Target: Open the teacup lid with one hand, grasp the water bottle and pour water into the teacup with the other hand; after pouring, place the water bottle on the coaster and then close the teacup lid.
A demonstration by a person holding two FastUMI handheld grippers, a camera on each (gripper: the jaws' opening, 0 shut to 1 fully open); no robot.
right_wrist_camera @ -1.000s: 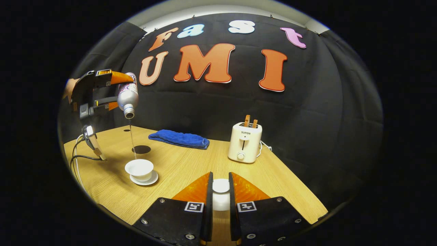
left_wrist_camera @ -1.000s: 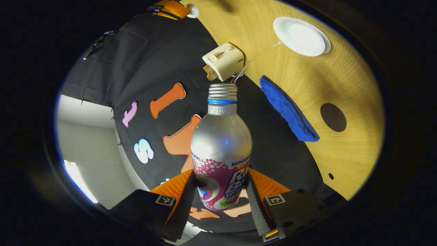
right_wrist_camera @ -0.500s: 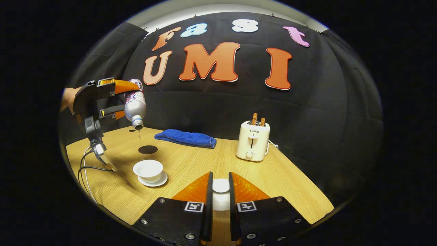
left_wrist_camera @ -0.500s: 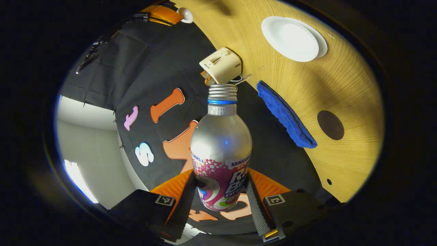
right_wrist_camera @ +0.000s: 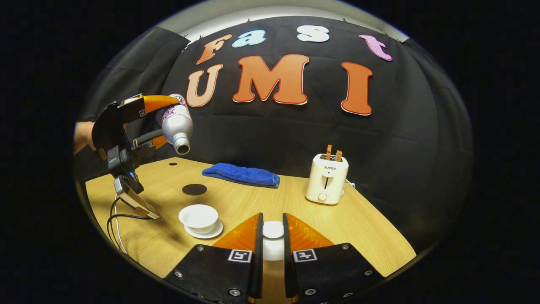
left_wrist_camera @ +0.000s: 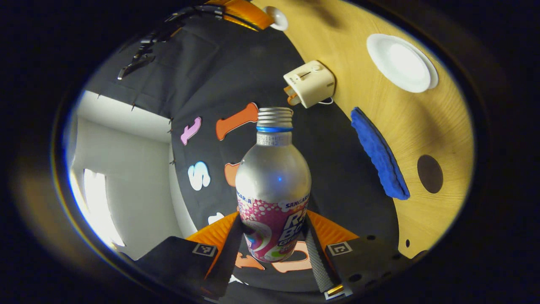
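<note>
In the left gripper view my left gripper is shut on the silver and pink water bottle, whose mouth has no cap. The right gripper view shows that bottle tilted almost level, mouth slightly down, high above the table and left of the white teacup. No water falls from it. The cup stands uncovered on its saucer. My right gripper is shut on the white teacup lid, held above the table's near side. The dark round coaster lies behind the cup.
A blue towel lies along the back of the wooden table, and a cream toaster stands at the back right. Cables hang under the left gripper near the table's left edge. A hand holds that gripper.
The thin stream of water into the teacup has stopped. The left gripper has tipped the bottle back from steeply down toward level.
</note>
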